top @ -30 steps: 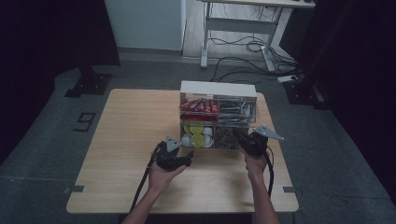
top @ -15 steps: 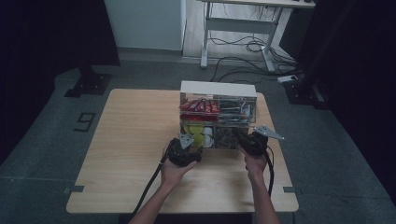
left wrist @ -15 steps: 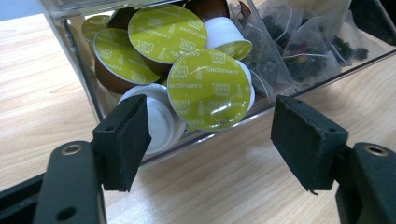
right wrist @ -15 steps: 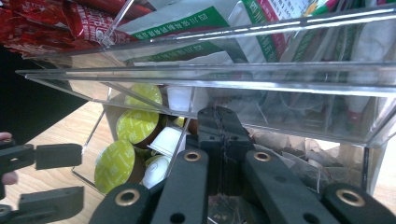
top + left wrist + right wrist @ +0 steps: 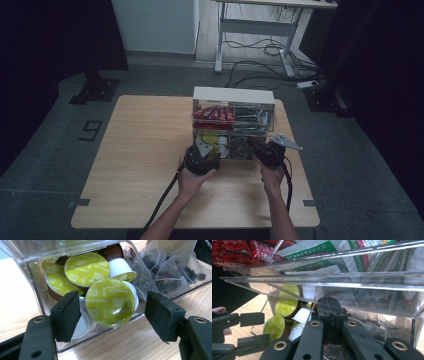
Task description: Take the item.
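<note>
A clear organizer is seen at the table's far middle. The left gripper is held at its lower left compartment, where a green-lidded capsule lies between the jaws; these have just been closing, but the pads are not yet pressed on it. The right gripper is pressed together, empty, against the lower front wall beside tea bags.

Capsules crowd the clear bin (front open)
</note>
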`<state>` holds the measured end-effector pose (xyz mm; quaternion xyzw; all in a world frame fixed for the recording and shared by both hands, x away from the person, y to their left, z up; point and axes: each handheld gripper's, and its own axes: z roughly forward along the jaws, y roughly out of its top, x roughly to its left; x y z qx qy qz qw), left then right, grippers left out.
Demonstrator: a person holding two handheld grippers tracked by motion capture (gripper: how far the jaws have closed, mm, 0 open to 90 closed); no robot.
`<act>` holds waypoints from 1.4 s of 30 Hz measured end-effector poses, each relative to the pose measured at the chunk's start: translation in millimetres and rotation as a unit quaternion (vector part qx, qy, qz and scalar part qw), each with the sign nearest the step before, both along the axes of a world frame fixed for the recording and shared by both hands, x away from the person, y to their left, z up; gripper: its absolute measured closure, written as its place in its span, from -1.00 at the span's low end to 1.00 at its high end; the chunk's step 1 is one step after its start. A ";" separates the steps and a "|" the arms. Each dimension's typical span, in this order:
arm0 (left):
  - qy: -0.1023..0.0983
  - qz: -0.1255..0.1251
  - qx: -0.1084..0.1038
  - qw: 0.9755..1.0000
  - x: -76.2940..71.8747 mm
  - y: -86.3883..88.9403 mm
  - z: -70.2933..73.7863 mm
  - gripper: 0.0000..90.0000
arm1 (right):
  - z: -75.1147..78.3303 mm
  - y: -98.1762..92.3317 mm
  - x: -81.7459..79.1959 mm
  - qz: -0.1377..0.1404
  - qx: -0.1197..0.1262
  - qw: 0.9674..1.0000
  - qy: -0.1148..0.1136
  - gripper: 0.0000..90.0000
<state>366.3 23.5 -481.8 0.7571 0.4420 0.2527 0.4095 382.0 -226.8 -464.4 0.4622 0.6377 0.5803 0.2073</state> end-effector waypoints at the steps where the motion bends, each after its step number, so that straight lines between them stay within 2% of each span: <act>1: 0.003 0.001 0.001 1.000 1.8 -1.8 -1.5 -0.35 | 0.0 0.0 0.0 0.000 0.000 1.000 0.000 0.98; 6: 0.006 0.002 0.004 1.000 3.2 -5.0 -4.3 -0.35 | 0.2 -0.2 -0.2 0.001 0.002 1.000 0.000 0.98; 9: 0.006 0.003 0.013 1.000 5.5 -6.5 -7.6 -0.33 | 1.0 -1.4 -0.8 0.004 0.007 1.000 0.001 0.98; 12: 0.006 0.005 0.014 1.000 7.1 -7.4 -8.8 -0.23 | 1.4 -1.6 -1.2 0.004 0.008 1.000 0.001 0.98; 17: -0.001 0.008 0.025 1.000 7.1 -9.1 -9.5 -0.15 | 1.2 -2.2 -1.1 0.005 0.009 1.000 0.001 0.98; 22: -0.002 0.011 0.026 1.000 6.5 -9.6 -9.1 -0.15 | 1.1 -3.2 -1.1 0.005 0.010 1.000 0.000 0.98; 27: -0.003 0.009 0.017 1.000 5.8 -7.3 -7.7 -0.14 | 2.1 -5.4 -1.8 0.005 0.015 1.000 0.000 0.98; 31: -0.017 0.010 0.006 1.000 2.0 -3.7 -1.7 -0.14 | 2.1 -5.9 -1.7 0.006 0.015 1.000 -0.001 0.98; 35: -0.026 -0.001 -0.001 1.000 -7.7 1.1 8.8 -0.14 | 2.4 -6.4 -1.9 0.006 0.014 1.000 0.000 0.98; 42: -0.033 -0.001 -0.016 0.999 -20.2 12.7 20.2 -0.14 | 2.2 -6.3 -2.1 0.005 0.015 1.000 0.000 0.98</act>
